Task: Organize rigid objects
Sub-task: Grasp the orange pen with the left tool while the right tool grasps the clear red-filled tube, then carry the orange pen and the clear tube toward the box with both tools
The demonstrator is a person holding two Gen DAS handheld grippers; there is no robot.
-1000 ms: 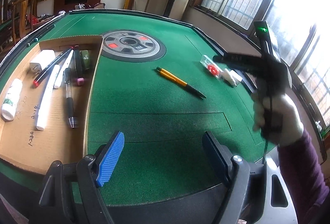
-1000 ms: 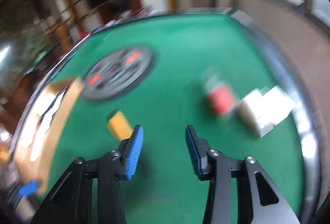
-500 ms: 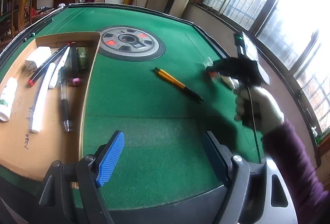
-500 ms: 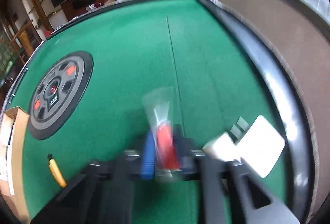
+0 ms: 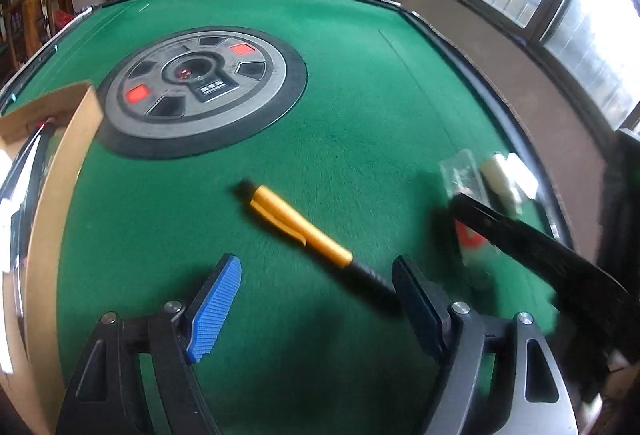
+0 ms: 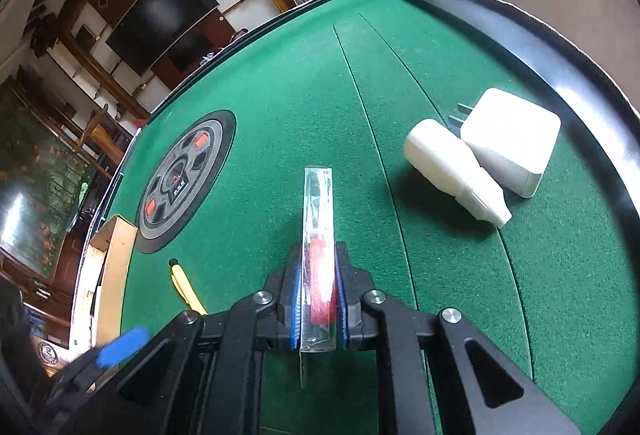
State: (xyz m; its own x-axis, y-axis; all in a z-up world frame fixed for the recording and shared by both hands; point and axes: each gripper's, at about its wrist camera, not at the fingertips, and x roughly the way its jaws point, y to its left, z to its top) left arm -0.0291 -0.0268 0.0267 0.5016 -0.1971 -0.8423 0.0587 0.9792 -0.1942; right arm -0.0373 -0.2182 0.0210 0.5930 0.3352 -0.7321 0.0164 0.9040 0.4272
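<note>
The right hand-held gripper [image 6: 318,309] has just clamped the clear packet [image 6: 318,235] at lower centre, lifting it off the desk [image 6: 280,115], ready for the box [image 6: 114,267], while the left hand-held gripper [image 5: 316,299] closes in wide open, empty, over the yellow pen [image 5: 298,225].

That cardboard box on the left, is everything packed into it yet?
Not yet. The cardboard box already holds some items, too blurred to name. The right claw is shut on a clear packet with something red inside. The open left claw hovers near the orange pen. A white bottle and white charger remain.
</note>
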